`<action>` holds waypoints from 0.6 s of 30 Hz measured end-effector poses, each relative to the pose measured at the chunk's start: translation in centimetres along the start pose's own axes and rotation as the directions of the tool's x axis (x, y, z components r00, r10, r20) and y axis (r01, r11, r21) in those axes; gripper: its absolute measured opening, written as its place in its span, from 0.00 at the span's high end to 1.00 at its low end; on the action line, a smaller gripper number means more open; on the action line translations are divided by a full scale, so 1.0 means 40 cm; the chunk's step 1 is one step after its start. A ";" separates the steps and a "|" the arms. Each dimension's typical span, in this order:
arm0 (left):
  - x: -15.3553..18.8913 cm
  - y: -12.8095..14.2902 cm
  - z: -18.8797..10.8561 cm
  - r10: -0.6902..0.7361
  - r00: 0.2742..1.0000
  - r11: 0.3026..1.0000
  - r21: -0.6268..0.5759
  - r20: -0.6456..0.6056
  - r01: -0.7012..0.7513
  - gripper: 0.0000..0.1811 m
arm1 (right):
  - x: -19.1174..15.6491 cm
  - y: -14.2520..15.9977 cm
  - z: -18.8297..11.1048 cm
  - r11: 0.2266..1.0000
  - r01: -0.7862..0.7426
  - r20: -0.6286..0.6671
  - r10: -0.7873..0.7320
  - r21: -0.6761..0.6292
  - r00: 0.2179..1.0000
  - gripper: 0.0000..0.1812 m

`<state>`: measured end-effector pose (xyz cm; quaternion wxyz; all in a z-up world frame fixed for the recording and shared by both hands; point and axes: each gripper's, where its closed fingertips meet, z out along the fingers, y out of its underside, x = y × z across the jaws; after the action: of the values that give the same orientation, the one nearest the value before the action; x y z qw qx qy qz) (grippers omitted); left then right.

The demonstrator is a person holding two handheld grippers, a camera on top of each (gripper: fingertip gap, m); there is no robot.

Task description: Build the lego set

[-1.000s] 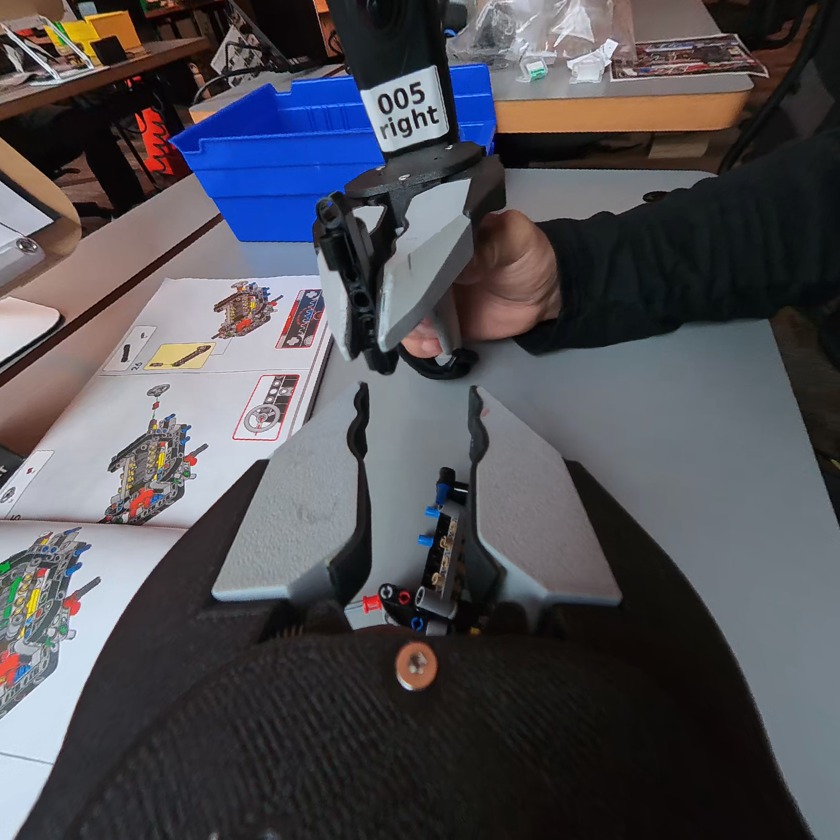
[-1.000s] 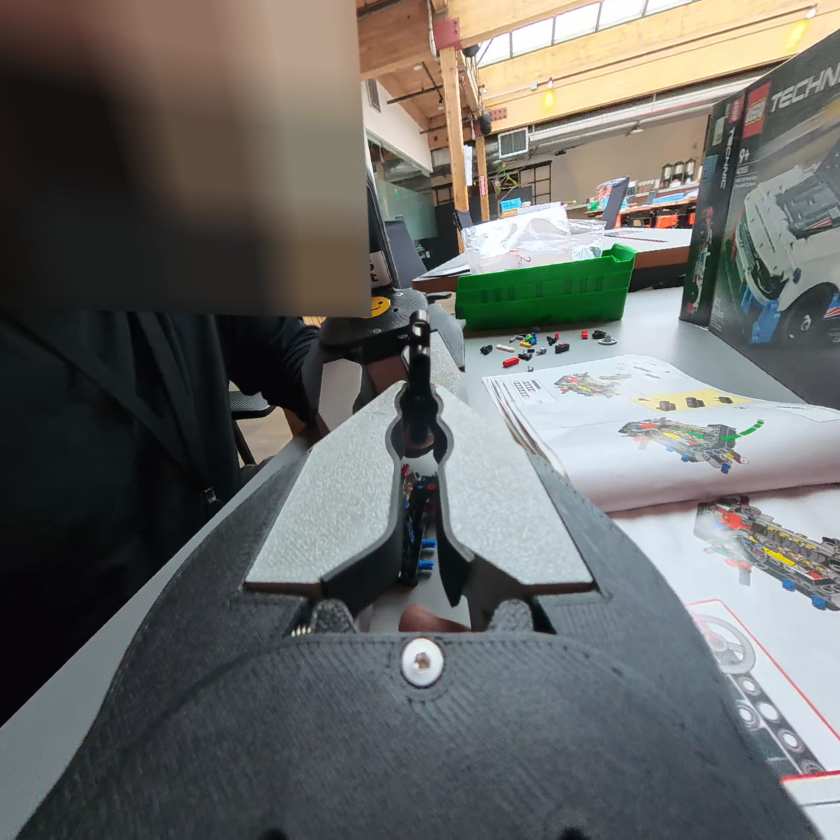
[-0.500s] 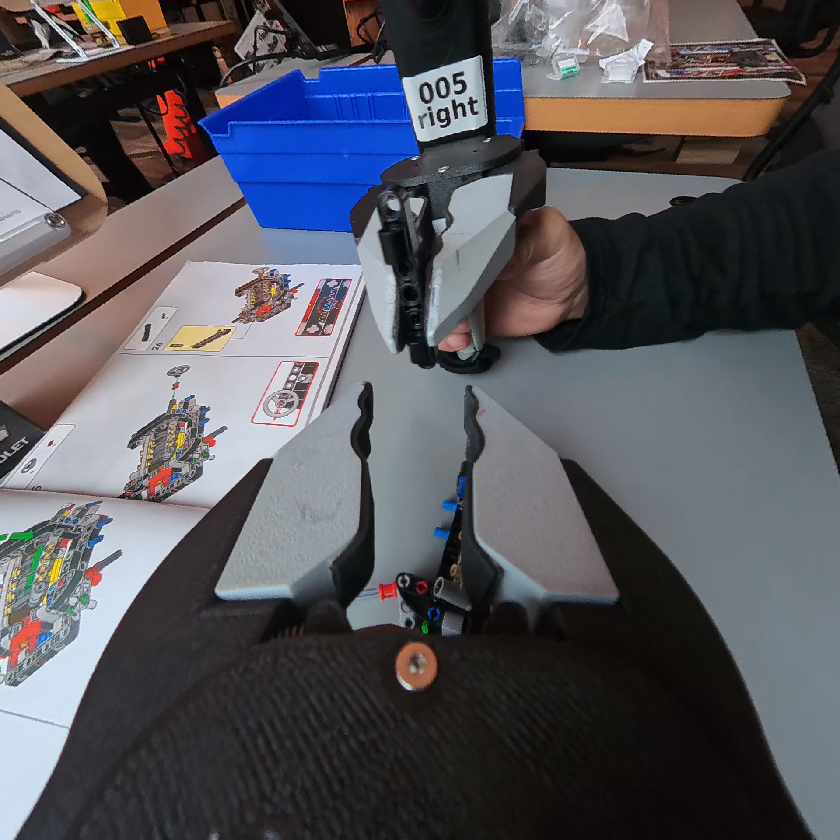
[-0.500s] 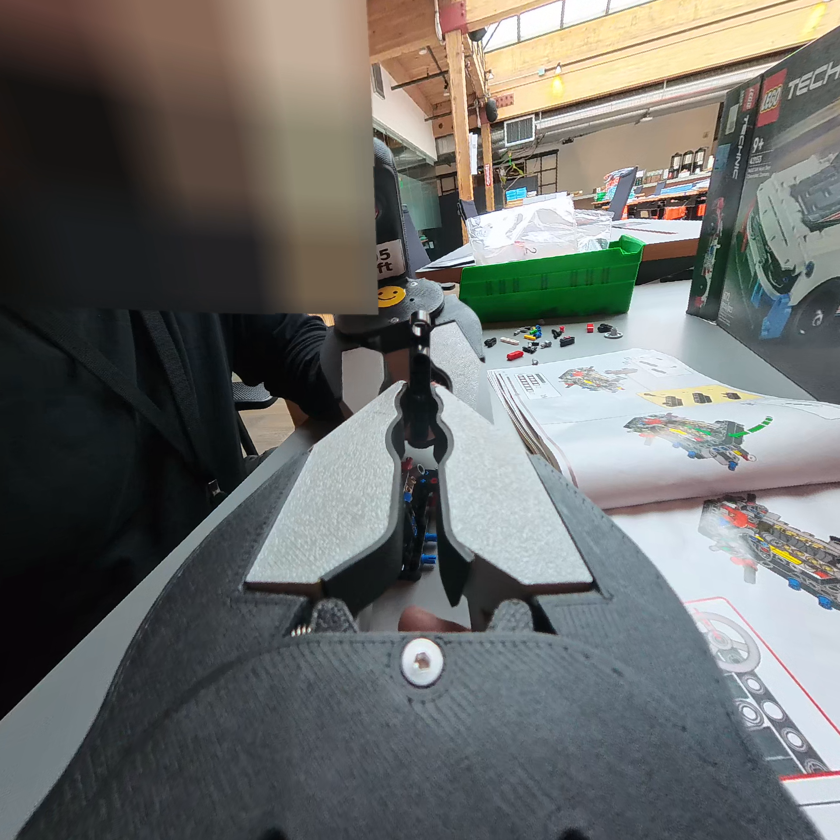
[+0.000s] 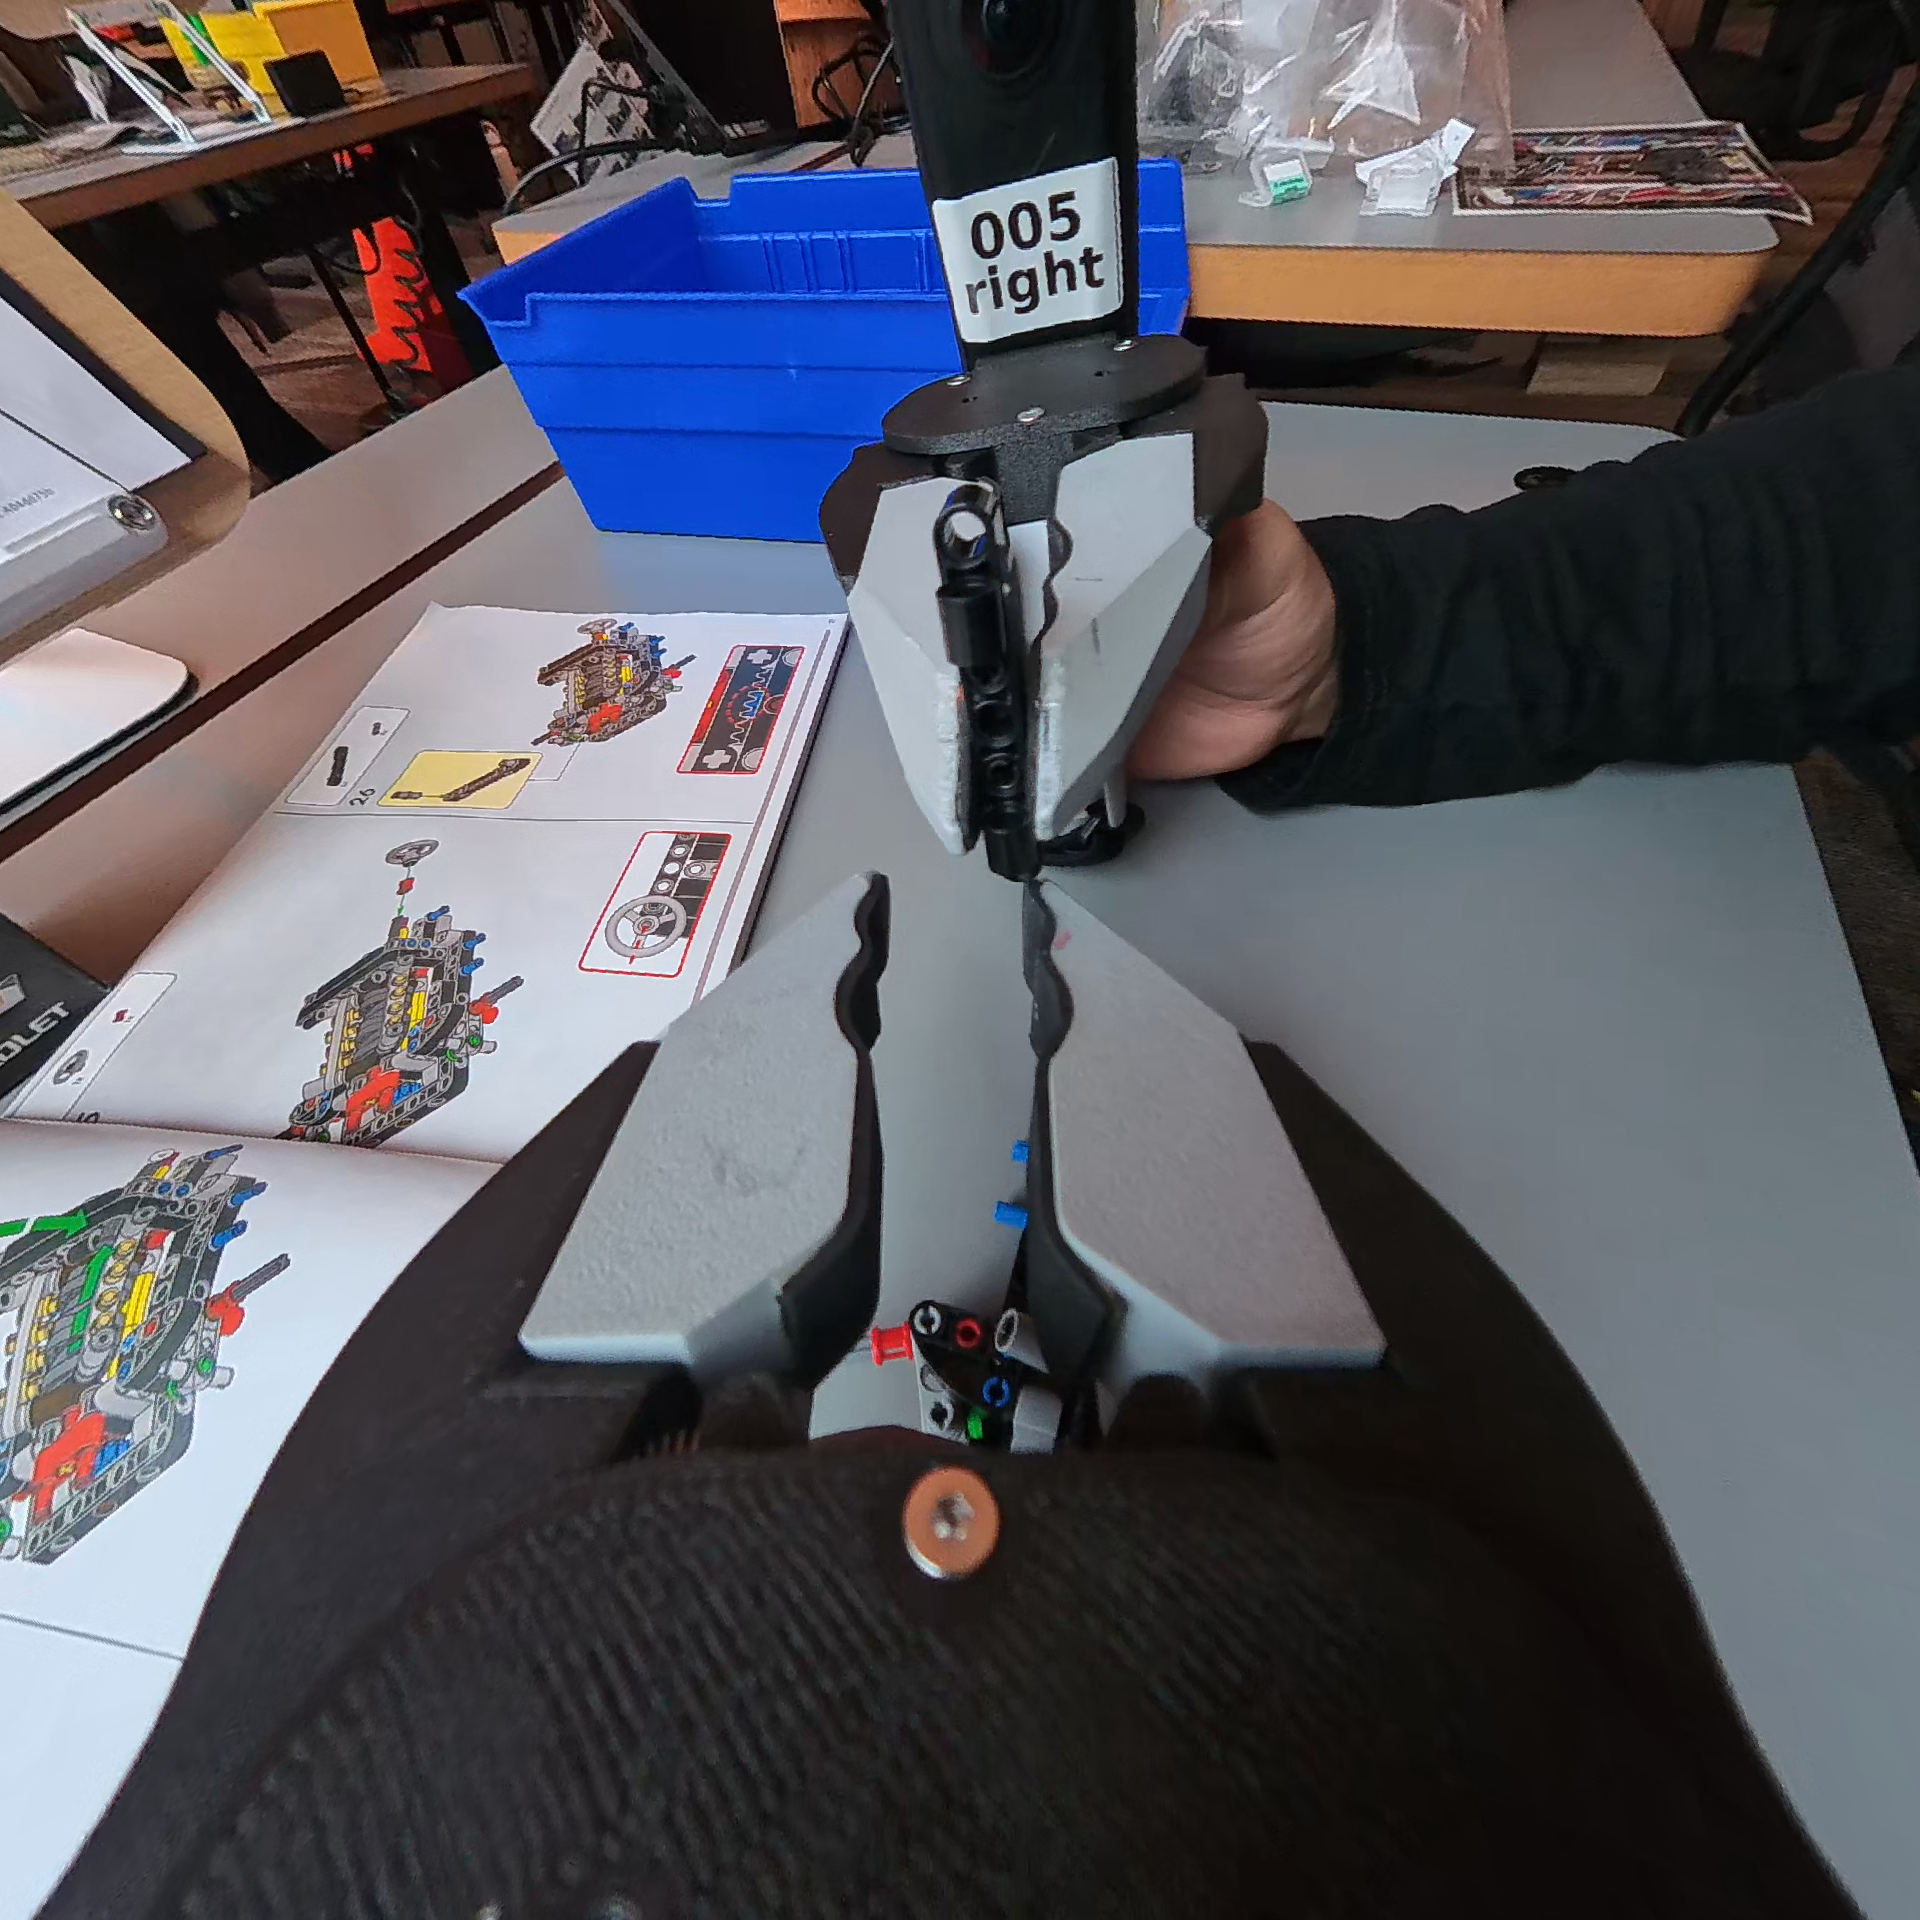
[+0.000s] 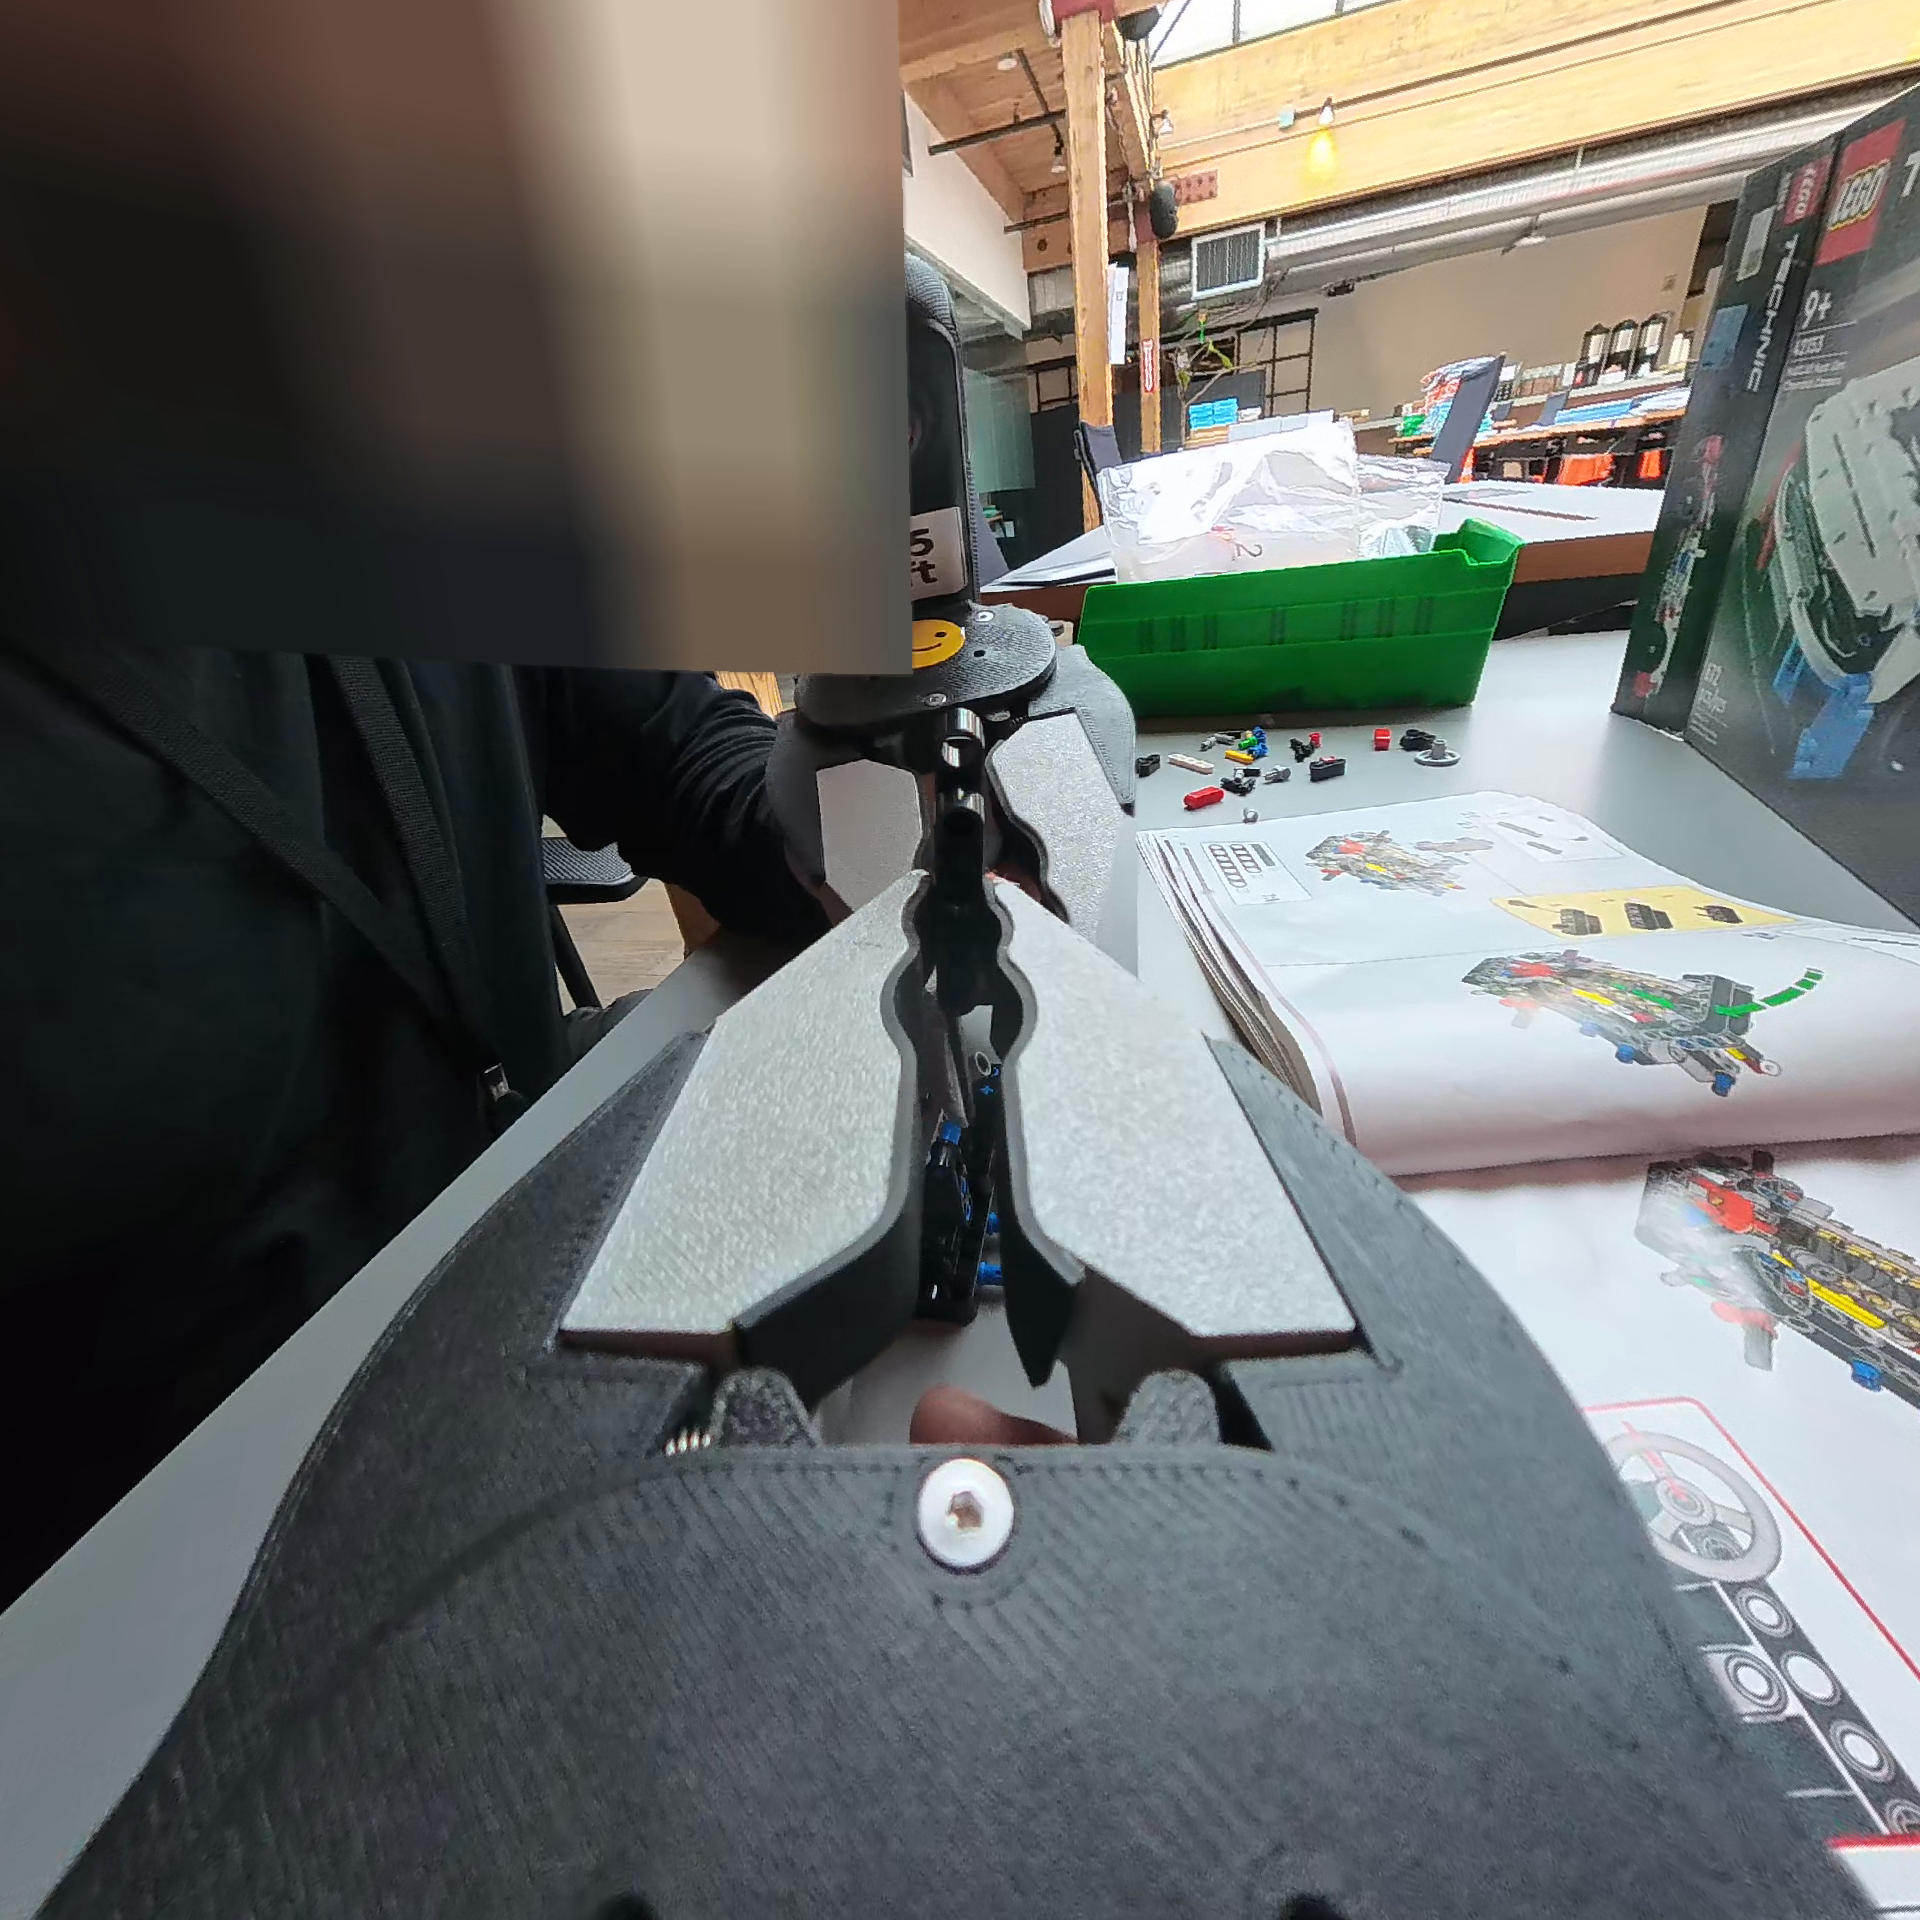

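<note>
Inspecting from the left of the left gripper (image 5: 956, 904): instruction booklet (image 5: 436, 831) open flat on the counter (image 5: 1455, 1143), outside the left finger, untouched. Fingers of this gripper set moderately apart, nothing clamped between the pads. Partly built lego assembly (image 5: 977, 1371) low in the gap, close against the inner face of the right finger, back near the finger roots; contact with that finger not determinable. Blue pins projecting into the gap.

Moving right: right gripper (image 5: 1003, 727) pointed down directly ahead of the right fingertip, fingers closed narrow on a black beam (image 5: 982, 665). Changed from a second ago: then farther left, ahead of the left fingertip, and tilted; now swung across and upright, the beam's lower end just at the tip of the left gripper's right finger, possibly touching. In the right wrist view, same beam standing out past the fingertips, assembly visible below through the slit between the fingers. Person's hand (image 5: 1236, 665) wrapped on the handle, right of everything.

Judged meaning: beam being lined up with the assembly for fitting, joint not yet made. Seating likely to need the assembly steadied, with the left fingers at present gripping nothing. Risk noted: beam skewing in the narrow clamp under push.
</note>
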<state>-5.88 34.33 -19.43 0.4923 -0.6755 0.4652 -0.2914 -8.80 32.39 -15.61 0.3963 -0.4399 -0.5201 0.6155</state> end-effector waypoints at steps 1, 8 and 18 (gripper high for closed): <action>0.001 0.001 0.000 0.002 1.000 1.000 -0.002 0.000 -0.002 0.88 | 0.000 0.000 0.000 1.000 0.000 0.000 0.000 -0.001 1.000 0.98; 0.008 0.005 0.001 0.019 1.000 1.000 -0.009 -0.012 -0.019 0.93 | -0.002 0.002 0.002 1.000 0.007 0.001 -0.007 -0.006 1.000 0.98; 0.011 0.005 0.000 0.019 1.000 1.000 -0.009 -0.022 -0.020 0.95 | -0.002 0.002 0.004 1.000 0.014 -0.004 -0.014 -0.006 1.000 0.98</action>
<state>-5.76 33.90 -19.65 0.4867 -0.6700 0.4787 -0.2919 -8.94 32.25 -15.67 0.4003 -0.4386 -0.5245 0.6101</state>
